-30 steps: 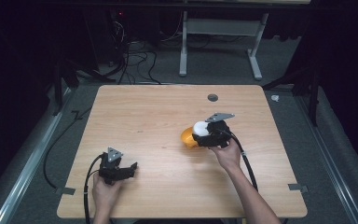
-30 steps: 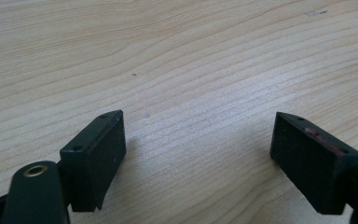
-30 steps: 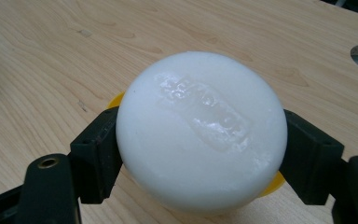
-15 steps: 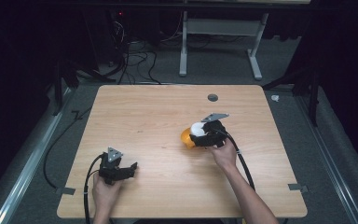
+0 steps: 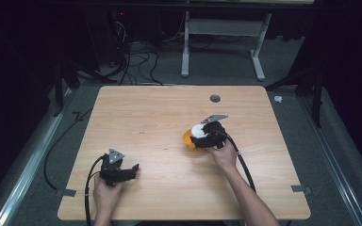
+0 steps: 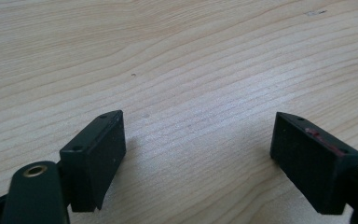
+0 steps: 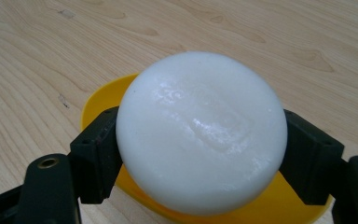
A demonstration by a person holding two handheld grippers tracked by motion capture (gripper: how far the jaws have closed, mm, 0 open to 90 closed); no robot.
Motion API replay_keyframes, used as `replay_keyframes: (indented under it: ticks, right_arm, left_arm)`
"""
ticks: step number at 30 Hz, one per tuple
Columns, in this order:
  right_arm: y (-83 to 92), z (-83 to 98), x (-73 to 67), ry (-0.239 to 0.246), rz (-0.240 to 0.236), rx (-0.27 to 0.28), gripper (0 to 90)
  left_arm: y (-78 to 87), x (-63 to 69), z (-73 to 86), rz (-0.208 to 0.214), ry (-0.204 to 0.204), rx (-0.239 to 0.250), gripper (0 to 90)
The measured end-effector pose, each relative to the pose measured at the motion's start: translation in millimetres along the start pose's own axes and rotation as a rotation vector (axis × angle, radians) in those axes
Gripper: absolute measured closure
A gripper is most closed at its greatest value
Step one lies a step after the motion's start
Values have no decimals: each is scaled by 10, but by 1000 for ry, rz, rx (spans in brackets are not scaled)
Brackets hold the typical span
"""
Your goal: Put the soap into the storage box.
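Right hand-held gripper [image 7: 200,154] clamps round white soap [image 7: 200,130] (glossy).

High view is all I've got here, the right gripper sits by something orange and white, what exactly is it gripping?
Observer: The right gripper is shut on a round white soap bar, one black jaw pressed on each side of it.
Operator: And the orange bit under it?
Observer: That is a yellow dish; the bar is over it, and I cannot tell whether they touch.
Operator: Is the left gripper carrying anything?
Observer: No. The left gripper has its jaws wide apart, with bare wooden table between them.
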State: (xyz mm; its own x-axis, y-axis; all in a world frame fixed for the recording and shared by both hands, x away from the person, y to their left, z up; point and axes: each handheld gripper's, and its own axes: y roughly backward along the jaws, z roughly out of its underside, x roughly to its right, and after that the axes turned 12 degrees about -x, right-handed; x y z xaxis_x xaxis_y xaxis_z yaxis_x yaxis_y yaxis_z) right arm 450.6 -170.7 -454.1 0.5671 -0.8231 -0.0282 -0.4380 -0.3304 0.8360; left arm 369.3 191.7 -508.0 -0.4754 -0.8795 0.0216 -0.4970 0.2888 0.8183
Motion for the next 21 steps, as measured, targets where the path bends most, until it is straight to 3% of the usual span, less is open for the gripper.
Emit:
replay_keyframes:
  ticks: [21]
  right_arm:
    - [-118, 6, 19, -19, 0, -39, 246]
  left_arm:
    - [0, 1, 0, -1, -1, 0, 187]
